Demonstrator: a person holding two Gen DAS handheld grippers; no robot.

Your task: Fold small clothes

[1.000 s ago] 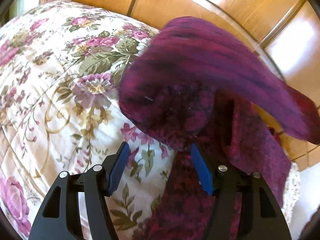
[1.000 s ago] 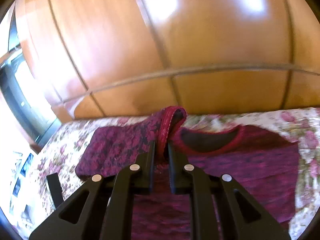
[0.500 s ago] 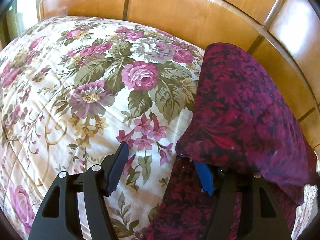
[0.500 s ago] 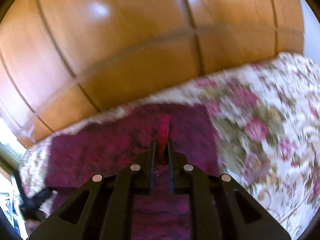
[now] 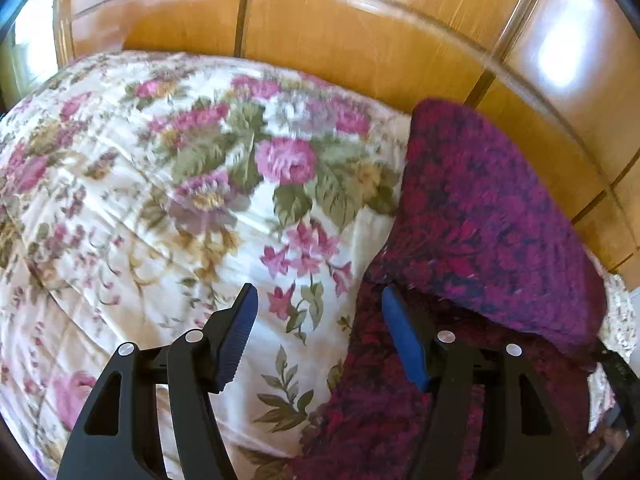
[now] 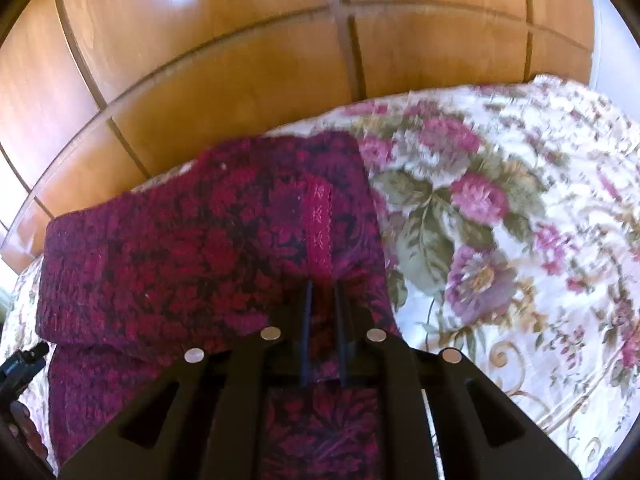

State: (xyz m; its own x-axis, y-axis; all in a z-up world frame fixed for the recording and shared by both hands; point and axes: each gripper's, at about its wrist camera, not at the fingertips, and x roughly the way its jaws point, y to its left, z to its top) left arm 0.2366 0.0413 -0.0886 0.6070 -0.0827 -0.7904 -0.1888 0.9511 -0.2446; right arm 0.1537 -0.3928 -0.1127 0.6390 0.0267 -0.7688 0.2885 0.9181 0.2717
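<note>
Fold laid over; right jaws easing off the trim.

The floral bedspread fills the left and centre of the left wrist view and serves as my flat folding surface, backed by the wooden panelling across the top. The maroon garment lies on the bedspread, centre-left in the right wrist view, one part doubled over the rest so the fold stays flat. My right gripper, lower centre, has just been opening: its jaws stand narrowly apart, with the lace trim running down between them; I judge this a release. My left gripper, lower centre of its view, stands open and empty, straddling the garment's edge, I judge so as to be ready for the next pinch.
</note>
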